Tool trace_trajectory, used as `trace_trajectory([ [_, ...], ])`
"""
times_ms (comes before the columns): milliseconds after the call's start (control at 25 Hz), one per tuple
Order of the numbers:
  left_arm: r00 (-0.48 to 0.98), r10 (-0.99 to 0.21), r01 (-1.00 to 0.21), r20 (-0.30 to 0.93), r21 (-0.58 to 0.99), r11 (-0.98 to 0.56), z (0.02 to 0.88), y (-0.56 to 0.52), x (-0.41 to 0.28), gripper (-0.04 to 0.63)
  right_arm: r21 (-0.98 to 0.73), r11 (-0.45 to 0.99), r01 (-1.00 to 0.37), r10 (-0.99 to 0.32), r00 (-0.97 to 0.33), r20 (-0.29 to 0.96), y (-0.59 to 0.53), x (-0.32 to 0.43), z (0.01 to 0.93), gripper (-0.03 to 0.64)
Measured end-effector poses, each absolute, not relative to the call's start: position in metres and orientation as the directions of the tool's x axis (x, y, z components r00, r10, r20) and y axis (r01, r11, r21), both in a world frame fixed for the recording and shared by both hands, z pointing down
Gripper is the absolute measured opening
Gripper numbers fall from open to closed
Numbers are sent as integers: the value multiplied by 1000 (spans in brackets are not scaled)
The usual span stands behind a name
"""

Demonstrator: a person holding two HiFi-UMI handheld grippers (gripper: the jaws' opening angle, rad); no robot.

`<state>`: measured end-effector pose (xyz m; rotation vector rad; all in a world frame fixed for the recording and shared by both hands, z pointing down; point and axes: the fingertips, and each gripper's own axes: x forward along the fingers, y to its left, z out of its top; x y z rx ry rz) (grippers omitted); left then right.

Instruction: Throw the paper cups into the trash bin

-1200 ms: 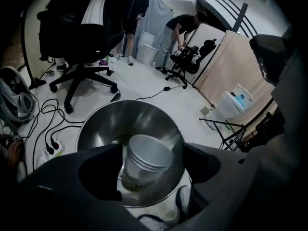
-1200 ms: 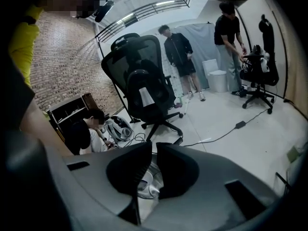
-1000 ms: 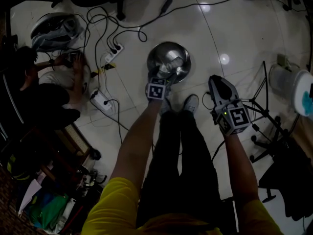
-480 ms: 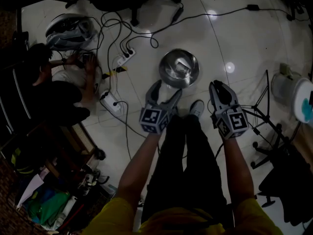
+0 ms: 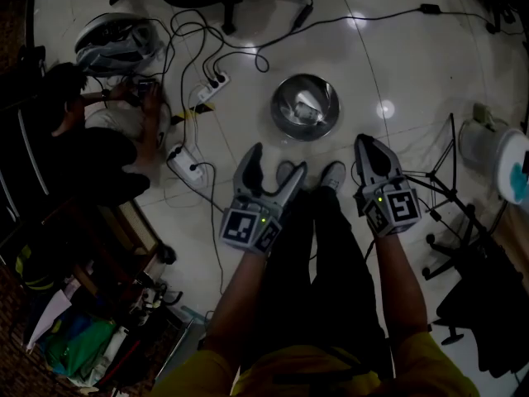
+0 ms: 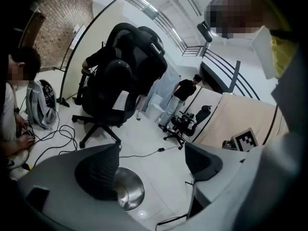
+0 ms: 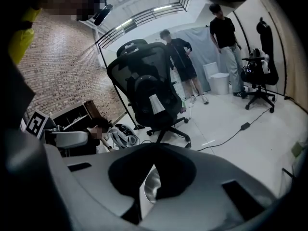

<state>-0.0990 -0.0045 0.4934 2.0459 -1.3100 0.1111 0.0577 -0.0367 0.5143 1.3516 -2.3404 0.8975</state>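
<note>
Paper cup [image 5: 308, 110], or what looks like one, lies pale and crumpled inside the round shiny steel trash bin [image 5: 278, 106]. Just short of the bin, the grey left gripper [image 5: 277, 159] is spreading its jaws with nothing between them. The grey right gripper [image 5: 364, 142], equally near the bin, is clenched on nothing. Such cups are light and thin-walled, I'd guess, and easily crushed, so pinch one gently across the rim.
</note>
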Motion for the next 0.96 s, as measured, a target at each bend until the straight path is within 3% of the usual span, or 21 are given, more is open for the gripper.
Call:
trace_trajectory([
  [320,456,-763,-853,459,471,-226,507,1,-120,407,-386,351,-853,-654,-519,551,-29,50,514,5],
  [440,417,-770,-870,482,457,-185,511,-1,-131,364,-379,347,-858,-657,-511,554,-29,48,515,5],
  [520,398,-770,-883,499,437,-173,512,0,-135,251,-365,361,-858,-654,-512,557,-28,47,514,5],
  [640,394,-769,-896,504,397,-198,513,3,-134,168,-386,346,-855,-652,-516,556,-26,46,514,5],
  [960,375,-763,-897,527,415,-154,522,2,-137,143,-410,319,-855,-644,-513,568,-19,45,524,5],
])
